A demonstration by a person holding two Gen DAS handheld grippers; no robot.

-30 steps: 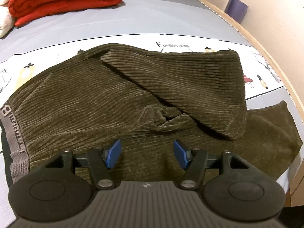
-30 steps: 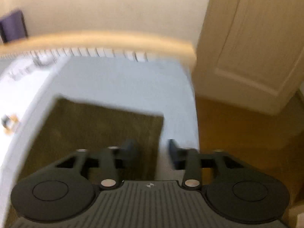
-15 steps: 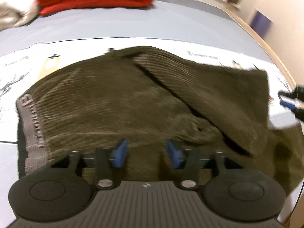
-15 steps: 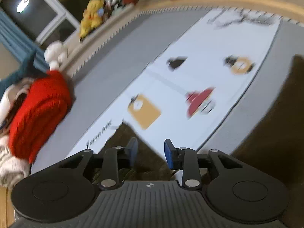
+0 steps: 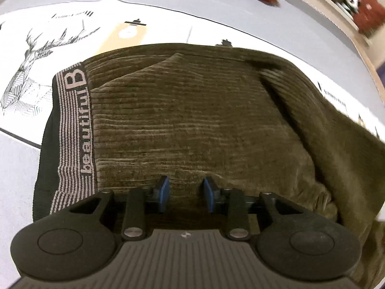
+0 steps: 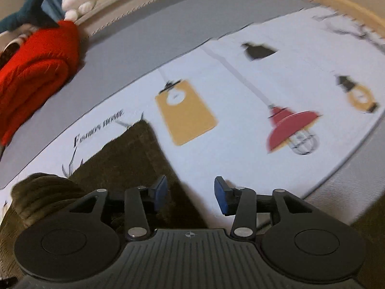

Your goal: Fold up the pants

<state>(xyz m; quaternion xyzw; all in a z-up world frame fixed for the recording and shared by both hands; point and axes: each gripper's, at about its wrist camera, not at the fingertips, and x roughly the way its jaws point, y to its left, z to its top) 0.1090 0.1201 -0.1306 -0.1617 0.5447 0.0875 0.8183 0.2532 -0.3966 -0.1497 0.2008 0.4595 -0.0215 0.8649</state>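
Note:
Olive corduroy pants [image 5: 192, 110] lie on a printed bed sheet, partly folded, one leg doubled back over the body. The striped waistband [image 5: 74, 130] reading "beautiful" is at the left. My left gripper [image 5: 185, 193] is open and empty, low over the near edge of the pants close to the waistband. In the right wrist view a corner of the pants [image 6: 134, 154] lies on the sheet. My right gripper [image 6: 190, 193] is open and empty, straddling that fabric's edge.
The white sheet [image 6: 240, 101] carries lamp prints and a deer drawing [image 5: 31, 67]. A folded red blanket [image 6: 36, 72] and plush toys [image 6: 77, 2] sit at the far side of the bed. The bed's wooden edge [image 5: 370, 55] runs along the right.
My left gripper has swung left toward the waistband and moved closer to the fabric. My right gripper has turned from the bed's edge toward the pants corner, and its jaws have widened.

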